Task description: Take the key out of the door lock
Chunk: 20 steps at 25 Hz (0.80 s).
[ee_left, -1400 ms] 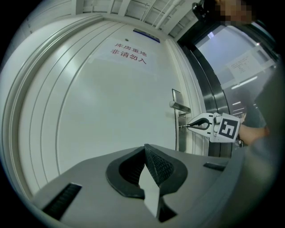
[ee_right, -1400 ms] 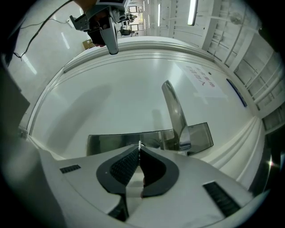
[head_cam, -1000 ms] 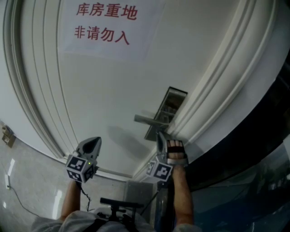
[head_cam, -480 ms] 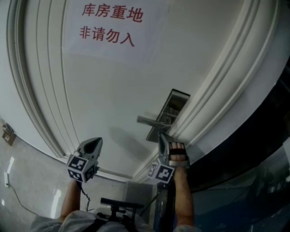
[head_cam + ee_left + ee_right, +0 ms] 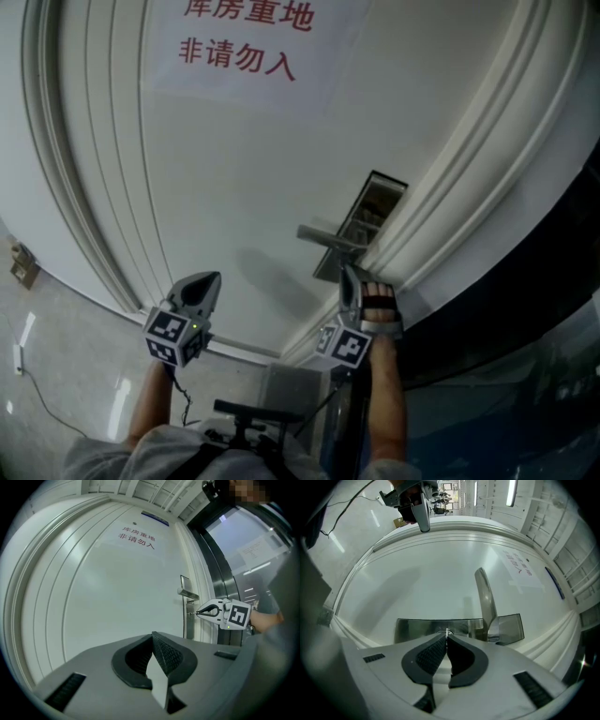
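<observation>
On the white door (image 5: 216, 178) a metal lock plate (image 5: 370, 211) carries a lever handle (image 5: 328, 237). My right gripper (image 5: 345, 272) points at the plate below the handle. In the right gripper view its jaws (image 5: 446, 637) are shut on the small metal key (image 5: 447, 632), which sticks out of the lock plate (image 5: 417, 626) beside the handle (image 5: 486, 597). The left gripper view shows the key (image 5: 190, 613) between the right gripper's (image 5: 199, 612) tips and the plate. My left gripper (image 5: 208, 281) is shut with nothing in it (image 5: 153, 637), away from the door's bare panel.
A paper notice with red characters (image 5: 239, 47) hangs high on the door. Raised mouldings frame the door on both sides. A dark glass panel (image 5: 525, 328) lies to the right of the frame. A wall socket (image 5: 23, 265) and a cable are at far left.
Only the head view has drifted a little, which shifts the door in the picture. Both grippers keep their places against the door and lock.
</observation>
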Tool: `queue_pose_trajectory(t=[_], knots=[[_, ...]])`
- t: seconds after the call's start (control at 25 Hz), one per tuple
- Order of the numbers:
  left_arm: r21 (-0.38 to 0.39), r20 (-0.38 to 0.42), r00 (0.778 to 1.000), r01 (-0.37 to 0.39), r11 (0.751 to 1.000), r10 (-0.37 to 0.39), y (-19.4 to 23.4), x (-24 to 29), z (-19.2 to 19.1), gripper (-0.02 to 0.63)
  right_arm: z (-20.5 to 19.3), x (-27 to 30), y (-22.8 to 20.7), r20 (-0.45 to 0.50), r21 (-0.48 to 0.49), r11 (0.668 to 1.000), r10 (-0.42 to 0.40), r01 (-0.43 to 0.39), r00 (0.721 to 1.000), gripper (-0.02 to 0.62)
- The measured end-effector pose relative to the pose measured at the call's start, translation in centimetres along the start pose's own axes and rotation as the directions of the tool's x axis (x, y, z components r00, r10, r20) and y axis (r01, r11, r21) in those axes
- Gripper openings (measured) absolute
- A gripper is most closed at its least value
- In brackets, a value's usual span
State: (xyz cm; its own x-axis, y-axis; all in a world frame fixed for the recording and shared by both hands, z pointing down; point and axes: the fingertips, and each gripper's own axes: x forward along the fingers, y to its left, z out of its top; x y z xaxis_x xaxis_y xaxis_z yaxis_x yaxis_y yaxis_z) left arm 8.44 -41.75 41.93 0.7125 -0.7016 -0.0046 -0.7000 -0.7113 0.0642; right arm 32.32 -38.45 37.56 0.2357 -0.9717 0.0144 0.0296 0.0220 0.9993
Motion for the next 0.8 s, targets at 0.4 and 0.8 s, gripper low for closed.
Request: queue_pose_trajectory(t=[0.4, 0.8], knots=[[-0.005, -0.007, 1.0, -0.013, 1.0, 0.013, 0.8, -1.2, -0.3, 0.008, 0.3, -0.2, 0.1, -0.003, 0.026, 1.0, -0.003, 0.003, 1.0, 0.02], [-0.005, -0.007, 1.0, -0.008, 1.0, 0.008, 0.9, -1.9, -0.3, 0.006, 0.4, -0.7, 0.3, -0.012, 0.018, 1.0, 0.005, -0.004, 1.0, 0.02]])
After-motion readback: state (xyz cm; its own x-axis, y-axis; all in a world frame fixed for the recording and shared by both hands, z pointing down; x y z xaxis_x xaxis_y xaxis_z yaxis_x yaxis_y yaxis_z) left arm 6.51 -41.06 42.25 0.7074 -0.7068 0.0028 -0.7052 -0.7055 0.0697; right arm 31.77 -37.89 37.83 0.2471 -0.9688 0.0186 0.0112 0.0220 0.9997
